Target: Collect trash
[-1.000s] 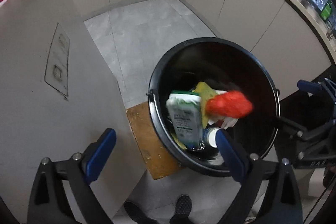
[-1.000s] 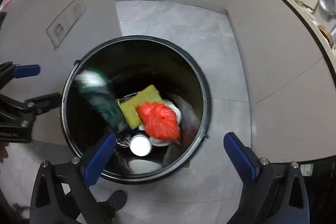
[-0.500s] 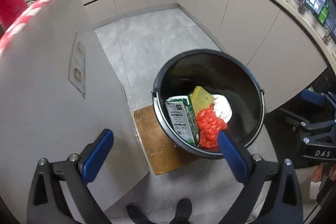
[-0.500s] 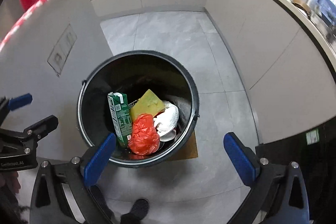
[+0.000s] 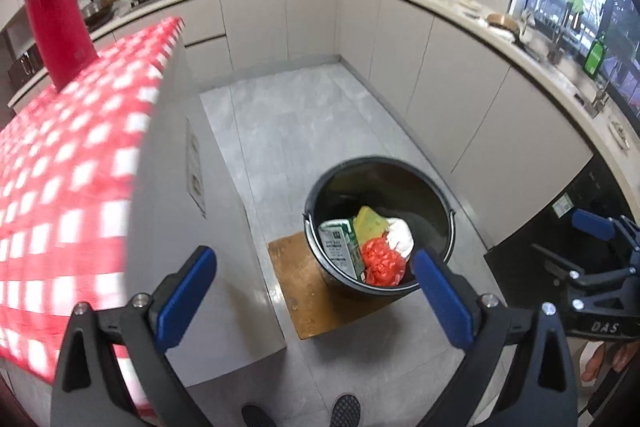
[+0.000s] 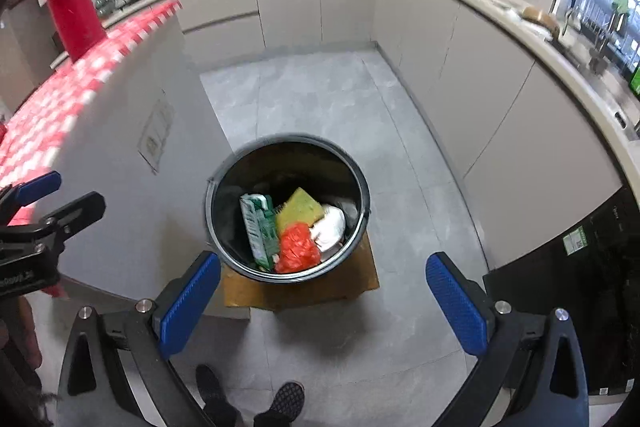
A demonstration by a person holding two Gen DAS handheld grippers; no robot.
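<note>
At far left, stands a tall red metal bottle (image 5: 58,15) on the red-and-white checked cloth worktop (image 5: 60,187), whose top was out of sight a second ago and now fills that side of the left wrist view: means both cameras have lifted up and back from the bin. Next along, hangs the left tool (image 5: 312,255) with its blue pads spread wide, gripping nothing. Just beyond and slightly right of its tips, on the floor, sits the round black plastic bucket (image 5: 400,171) on a flat brown wooden board (image 5: 304,291). Inside, left to right: a green-and-white drink carton (image 5: 340,247) leaning on the near wall, a yellow sponge (image 5: 370,225) behind it, a crumpled red plastic bag (image 5: 380,261) in front, a wad of white paper (image 5: 400,239) touching both. A second ago the carton and the red bag were blurred in mid-fall over the rim; now lie still and sharp, so reads as a drop completed and the trash collected for this round. Further right, hovers the right tool (image 6: 323,261), pads equally wide apart and bare, well above the bucket, which shows between and beyond its fingers. Likely next: back to the worktop for more, if any is left; none visible there.
</note>
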